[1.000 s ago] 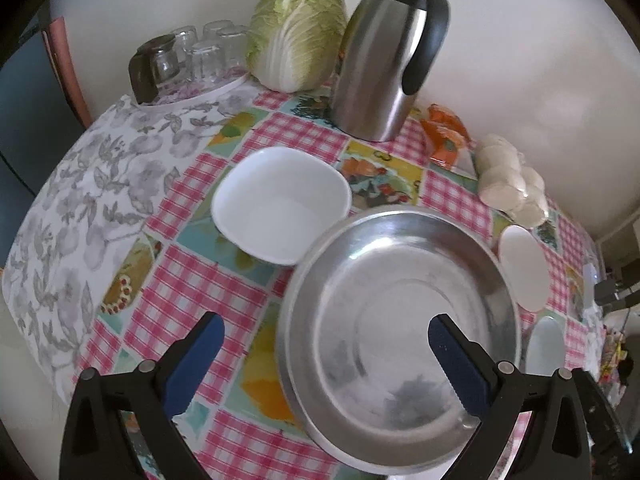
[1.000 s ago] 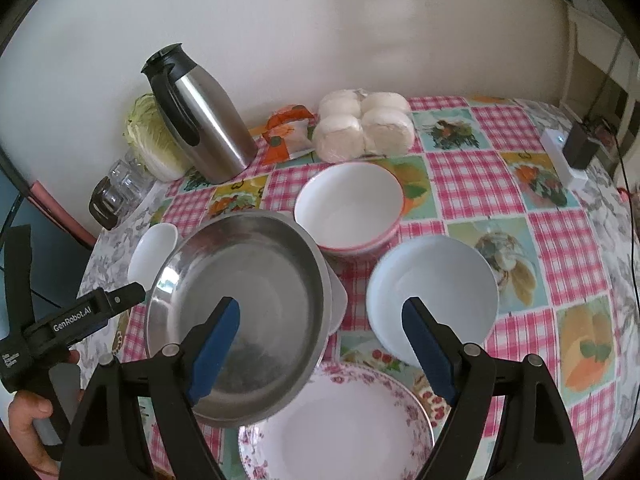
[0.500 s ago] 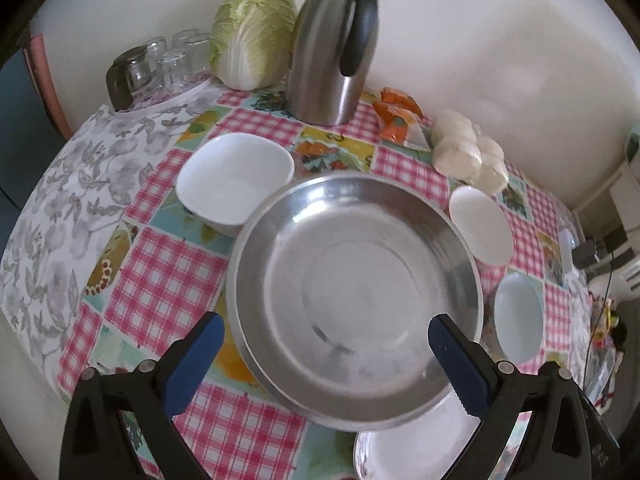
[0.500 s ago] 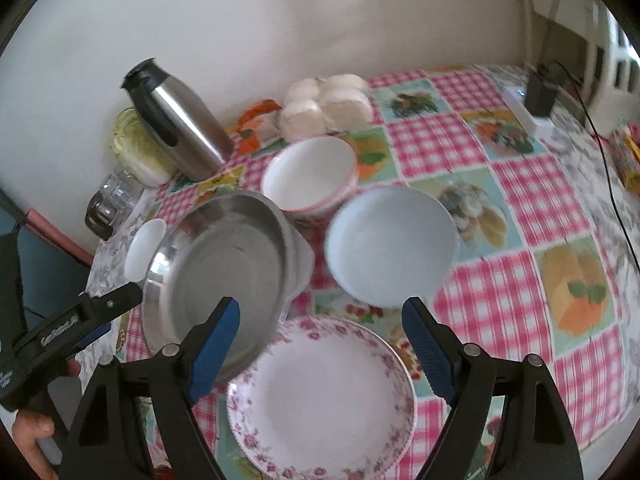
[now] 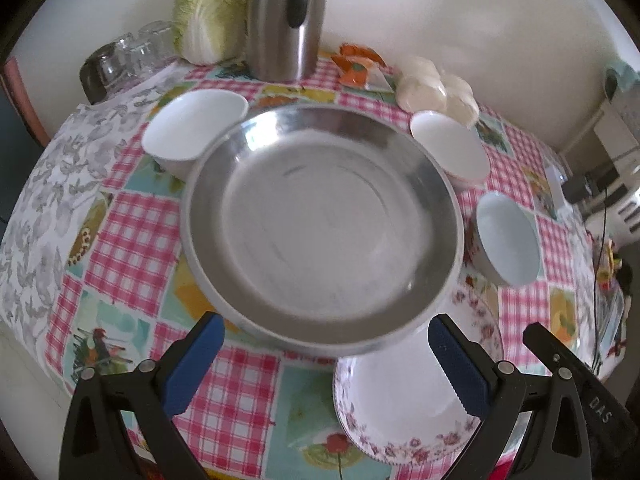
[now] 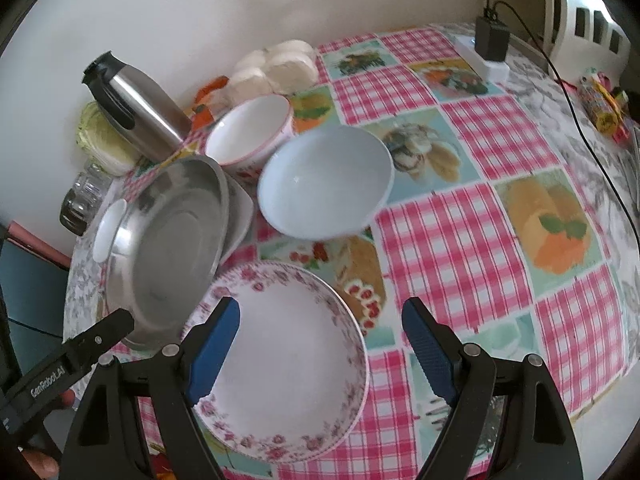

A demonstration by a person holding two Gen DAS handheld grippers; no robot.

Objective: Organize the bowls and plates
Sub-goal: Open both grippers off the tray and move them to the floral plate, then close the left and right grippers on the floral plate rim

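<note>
A wide steel plate (image 5: 320, 216) lies on the checked tablecloth, resting partly on a white square dish (image 6: 240, 216). My left gripper (image 5: 324, 330) hovers open at its near rim, fingers spread wider than the rim section and not touching it. A floral-rimmed plate (image 6: 284, 360) sits at the front, and my right gripper (image 6: 322, 308) stands open just above it with nothing between its fingers. Behind are a pale blue bowl (image 6: 324, 184) and a pink-rimmed white bowl (image 6: 248, 128). A small white bowl (image 5: 192, 128) stands left of the steel plate.
A steel thermos (image 5: 284, 20), a cabbage (image 5: 208, 12) and upturned glasses (image 5: 128, 52) line the wall, with bagged buns (image 5: 436, 88) to their right. A power strip with a plug (image 6: 488, 48) and cable lie at the far right. The table edge (image 6: 600, 396) is close in front.
The left gripper has slid rightwards, bringing the steel plate to the middle of its view. The right gripper has moved down and nearer, from over the bowls to over the floral plate.
</note>
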